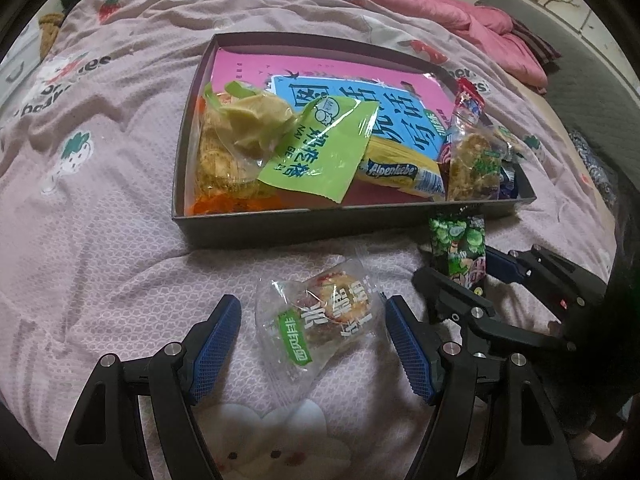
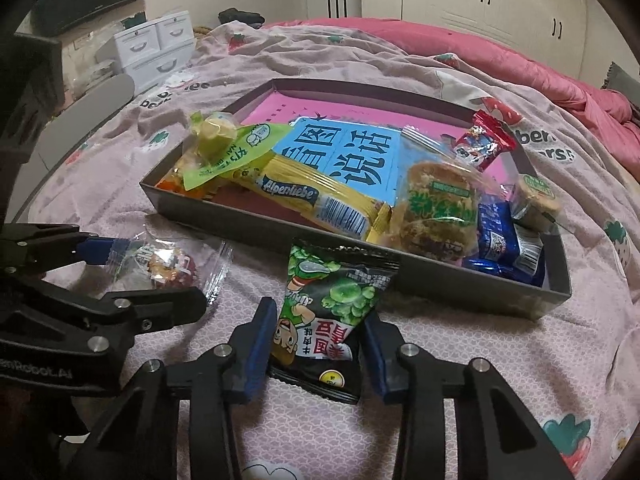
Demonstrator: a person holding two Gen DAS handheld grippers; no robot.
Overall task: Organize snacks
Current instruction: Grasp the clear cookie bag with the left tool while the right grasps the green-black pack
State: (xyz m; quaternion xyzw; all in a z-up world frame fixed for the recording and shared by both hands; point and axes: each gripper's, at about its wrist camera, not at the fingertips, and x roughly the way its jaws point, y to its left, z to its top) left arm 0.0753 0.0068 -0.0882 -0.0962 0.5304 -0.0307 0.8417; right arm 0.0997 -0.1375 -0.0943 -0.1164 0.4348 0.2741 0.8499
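Currently, left wrist view: left gripper (image 1: 313, 334) is sitting with fingers spread wide around a clear pastry packet (image 1: 320, 314) lying on the bed (image 1: 100, 220), pads not touching it. The dark tray (image 1: 280, 224) of snacks is lying just beyond.

Right wrist view: right gripper (image 2: 318, 350) is clamping its fingers on a green pea packet (image 2: 326, 320), standing just in front of the tray (image 2: 460, 288).

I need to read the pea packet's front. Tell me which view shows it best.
Right wrist view: the pea packet sits central, its whole front showing between the right claw pads. Left wrist view shows it small at the right edge, partly hidden.
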